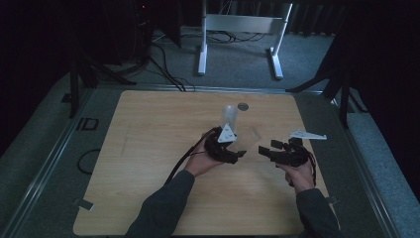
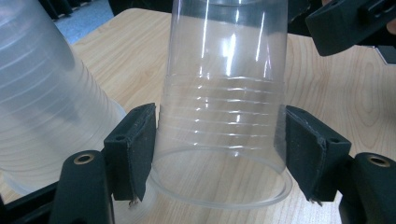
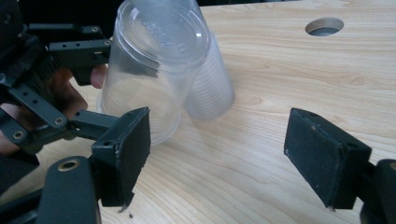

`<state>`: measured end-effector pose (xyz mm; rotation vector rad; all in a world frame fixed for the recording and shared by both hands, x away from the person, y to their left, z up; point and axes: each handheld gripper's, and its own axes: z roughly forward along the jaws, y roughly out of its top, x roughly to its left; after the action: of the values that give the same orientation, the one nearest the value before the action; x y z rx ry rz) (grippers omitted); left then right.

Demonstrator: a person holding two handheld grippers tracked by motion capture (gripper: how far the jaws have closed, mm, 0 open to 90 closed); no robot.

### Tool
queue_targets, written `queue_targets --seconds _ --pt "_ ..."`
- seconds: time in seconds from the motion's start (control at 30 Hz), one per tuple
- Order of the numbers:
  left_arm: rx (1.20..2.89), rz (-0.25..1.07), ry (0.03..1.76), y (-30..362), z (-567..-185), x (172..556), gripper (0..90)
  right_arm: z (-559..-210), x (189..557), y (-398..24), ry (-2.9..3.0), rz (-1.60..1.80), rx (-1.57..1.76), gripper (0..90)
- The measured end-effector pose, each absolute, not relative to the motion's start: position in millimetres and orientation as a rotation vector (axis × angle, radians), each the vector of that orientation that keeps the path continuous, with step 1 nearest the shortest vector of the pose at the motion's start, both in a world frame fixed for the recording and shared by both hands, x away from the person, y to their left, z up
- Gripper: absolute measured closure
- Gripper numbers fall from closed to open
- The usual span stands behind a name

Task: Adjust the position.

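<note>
Left gripper (image 2: 219, 154): you clamp the clear cup (image 2: 224, 107) near its rim, mid-table | right gripper (image 3: 217, 156): your jaws stand wide, nothing between them, just right of the cup | second cup (image 2: 42, 102) beside it, on the table (image 3: 280, 84)

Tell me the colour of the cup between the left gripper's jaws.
Clear, colourless plastic cup with faint ribbed rings; best in the left gripper view.

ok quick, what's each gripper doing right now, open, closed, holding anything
Left gripper: closed on the clear plastic cup, pads against its ribbed sides.
Right gripper: open, nothing between its pads, only the wooden table.
</note>
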<state>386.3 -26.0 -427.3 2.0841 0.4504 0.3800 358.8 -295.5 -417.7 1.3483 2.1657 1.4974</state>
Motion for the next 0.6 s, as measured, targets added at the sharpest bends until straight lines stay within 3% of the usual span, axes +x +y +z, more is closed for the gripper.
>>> queue_targets --seconds 0.6 --pt "2.139 0.344 0.395 -22 -427 384 31.0 -404 362 -293 2.3 1.248 1.182 33.5"
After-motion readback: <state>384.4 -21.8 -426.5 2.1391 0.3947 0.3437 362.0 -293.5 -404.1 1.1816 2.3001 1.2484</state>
